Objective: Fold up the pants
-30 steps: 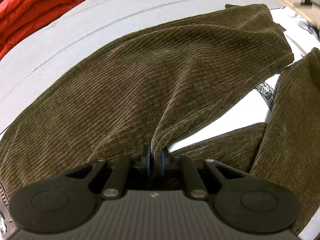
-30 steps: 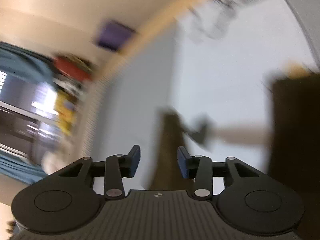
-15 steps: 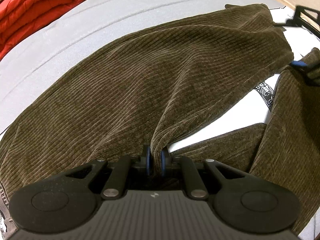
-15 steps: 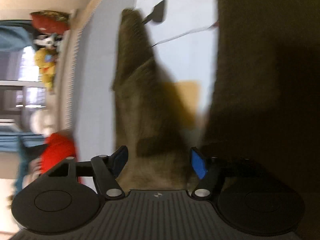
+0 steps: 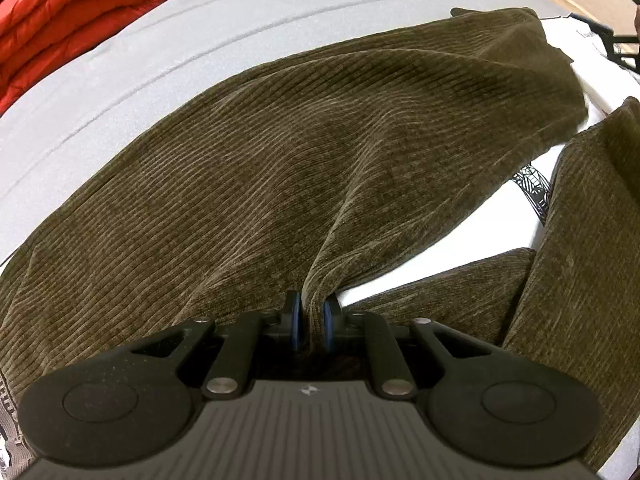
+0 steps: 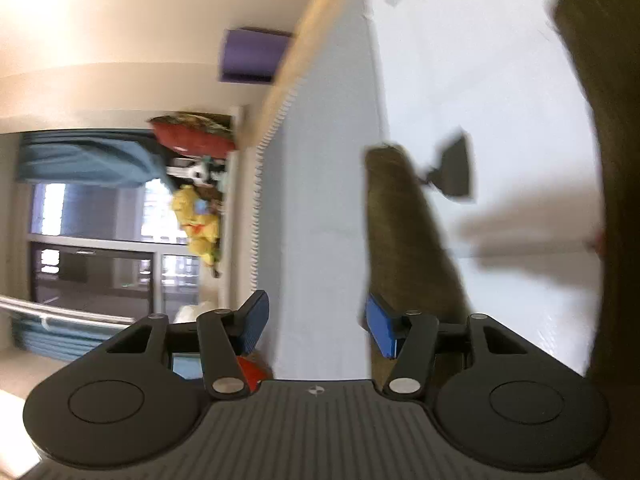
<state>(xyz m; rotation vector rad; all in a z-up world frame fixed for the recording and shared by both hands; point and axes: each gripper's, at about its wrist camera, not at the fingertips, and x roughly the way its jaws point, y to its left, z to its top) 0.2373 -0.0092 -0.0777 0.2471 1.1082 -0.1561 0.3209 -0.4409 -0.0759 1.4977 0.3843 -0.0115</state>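
Observation:
Olive-brown corduroy pants [image 5: 304, 152] lie spread over a grey bed cover [image 5: 200, 28], one leg running to the far right. My left gripper [image 5: 309, 316] is shut on a pinched fold of the pants at their near edge. A second leg [image 5: 580, 264] hangs at the right. In the blurred right wrist view my right gripper [image 6: 316, 322] has its jaws closing with nothing between them. A pant leg [image 6: 404, 220] lies just beyond its right pad [image 6: 380, 326]. Another dark stretch of the pants [image 6: 616, 200] fills the right edge.
A folded red quilt [image 5: 72, 20] sits at the far left of the bed. A white patterned sheet [image 5: 516, 208] shows between the pant legs. The right wrist view, turned sideways, shows the bed's wooden edge [image 6: 304, 48], a purple box [image 6: 252, 56], a window and soft toys [image 6: 200, 224].
The left gripper keeps the same grip and place. The right gripper swung away from close over the pant leg; its view now shows the room and bed edge. Its jaws stand narrower than half a second ago.

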